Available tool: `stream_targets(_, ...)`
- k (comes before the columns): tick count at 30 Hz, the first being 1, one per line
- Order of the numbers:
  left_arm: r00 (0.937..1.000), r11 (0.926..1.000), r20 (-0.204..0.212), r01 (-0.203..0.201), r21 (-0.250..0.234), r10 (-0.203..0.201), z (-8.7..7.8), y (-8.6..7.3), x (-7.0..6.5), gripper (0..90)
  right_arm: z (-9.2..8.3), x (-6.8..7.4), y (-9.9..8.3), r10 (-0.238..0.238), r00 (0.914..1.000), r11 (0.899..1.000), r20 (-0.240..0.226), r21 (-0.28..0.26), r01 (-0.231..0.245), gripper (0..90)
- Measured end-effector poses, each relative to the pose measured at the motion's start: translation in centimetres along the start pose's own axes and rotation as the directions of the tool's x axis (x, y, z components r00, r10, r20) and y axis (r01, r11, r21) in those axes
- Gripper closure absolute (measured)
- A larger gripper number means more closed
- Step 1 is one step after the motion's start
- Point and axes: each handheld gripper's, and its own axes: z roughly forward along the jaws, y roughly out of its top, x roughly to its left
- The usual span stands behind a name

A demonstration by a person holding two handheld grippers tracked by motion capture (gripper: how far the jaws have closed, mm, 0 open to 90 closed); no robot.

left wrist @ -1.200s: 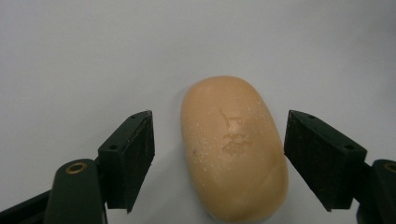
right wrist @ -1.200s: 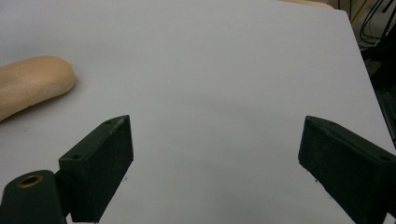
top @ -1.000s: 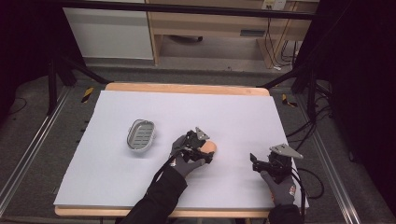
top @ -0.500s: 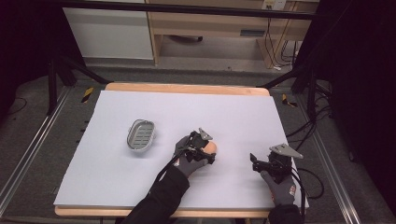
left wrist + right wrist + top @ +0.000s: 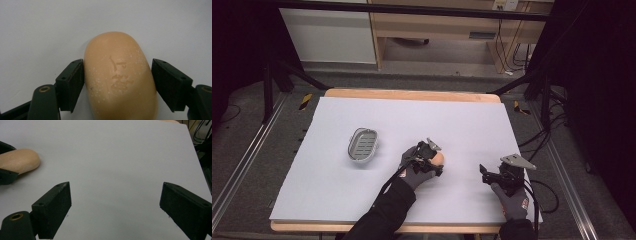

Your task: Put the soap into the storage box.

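While the left gripper (image 5: pixel 117 82) straddles the peach oval soap bar (image 5: pixel 120 80) on the white tabletop (image 5: pixel 362 200), jaws not yet pinching, closing comes next; right gripper (image 5: pixel 115 207) idles spread.

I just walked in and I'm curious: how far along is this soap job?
Early. Nothing looks finished: the soap dish sits empty. In hand: the left gripper has its jaws around the soap, one touching, the other just short of it. The right gripper waits open. Left: grip, lift, probably carry it to the dish.
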Motion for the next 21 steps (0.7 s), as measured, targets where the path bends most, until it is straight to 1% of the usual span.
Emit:
stream_targets(1,1.0,1.0,0.0,-0.004,0.003,0.004,0.09,0.03,0.01,26.8,0.0,0.0,0.0,-0.001,1.0,1.0,0.001,0.0,0.001,10.3)
stream_targets(10,0.9999,0.9998,0.01,0.002,0.021,-0.002,0.54,0.23,0.16,26.4,0.04,-0.04,-0.03,-0.003,1.0,1.0,0.001,0.001,0.003,10.3)
stream_targets(21,0.9999,0.9995,0.011,0.003,0.033,-0.003,0.63,0.4,0.16,26.5,0.13,-0.06,-0.04,-0.001,1.0,1.0,0.004,0.006,0.001,10.3)
